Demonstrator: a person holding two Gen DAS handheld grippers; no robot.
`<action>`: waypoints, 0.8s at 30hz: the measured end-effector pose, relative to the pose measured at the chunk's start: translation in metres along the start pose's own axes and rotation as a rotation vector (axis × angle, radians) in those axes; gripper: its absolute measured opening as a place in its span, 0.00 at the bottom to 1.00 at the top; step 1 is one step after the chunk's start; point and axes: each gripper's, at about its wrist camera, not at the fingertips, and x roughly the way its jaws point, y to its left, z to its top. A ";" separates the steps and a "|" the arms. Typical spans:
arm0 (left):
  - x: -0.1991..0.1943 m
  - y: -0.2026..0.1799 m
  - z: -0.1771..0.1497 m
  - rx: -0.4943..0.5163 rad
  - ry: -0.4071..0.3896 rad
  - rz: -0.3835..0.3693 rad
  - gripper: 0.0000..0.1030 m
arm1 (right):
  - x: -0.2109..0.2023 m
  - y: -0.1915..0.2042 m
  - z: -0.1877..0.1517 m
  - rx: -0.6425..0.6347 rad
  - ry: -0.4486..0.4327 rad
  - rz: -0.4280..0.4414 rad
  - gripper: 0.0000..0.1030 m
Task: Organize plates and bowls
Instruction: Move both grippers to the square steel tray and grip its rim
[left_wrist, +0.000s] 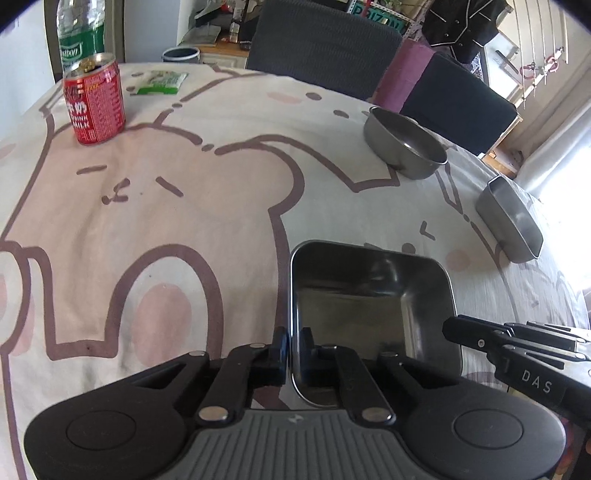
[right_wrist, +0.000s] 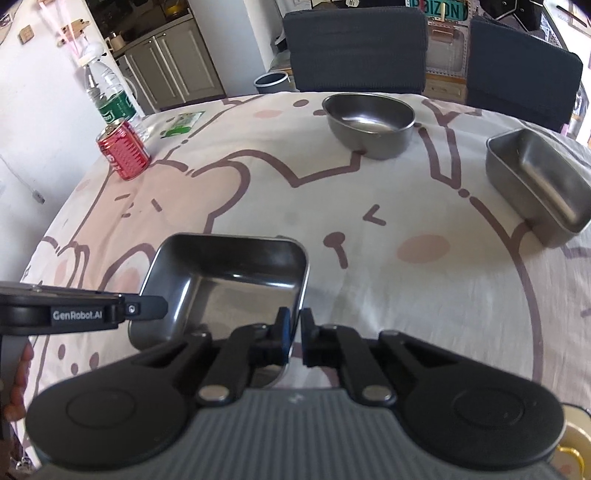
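Left wrist view: the left tongs (left_wrist: 291, 345) are pinched on the left wall of the square steel tray (left_wrist: 373, 295), one pad outside, one inside. The tray sits on the table (left_wrist: 184, 221) with its cartoon cloth. Beyond the tray, further right, stand a round steel bowl (left_wrist: 404, 142) and a rectangular steel tray (left_wrist: 511, 218), well apart from it. The red can (left_wrist: 96, 99) stands far left of the square tray.

Right wrist view: the right tongs (right_wrist: 294, 332) are clamped on the square tray's right wall. The left tongs' arm reaches the tray's left side. The round bowl and the rectangular tray lie beyond the square tray, to the right.
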 end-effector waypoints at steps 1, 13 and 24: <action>-0.003 -0.001 0.000 0.008 -0.007 0.000 0.06 | -0.001 0.000 0.000 0.002 0.000 0.002 0.07; -0.043 0.008 -0.030 0.093 -0.020 0.025 0.06 | -0.027 0.016 -0.021 -0.005 0.034 0.088 0.09; -0.046 0.023 -0.062 0.156 0.073 0.069 0.07 | -0.024 0.049 -0.045 -0.114 0.147 0.109 0.11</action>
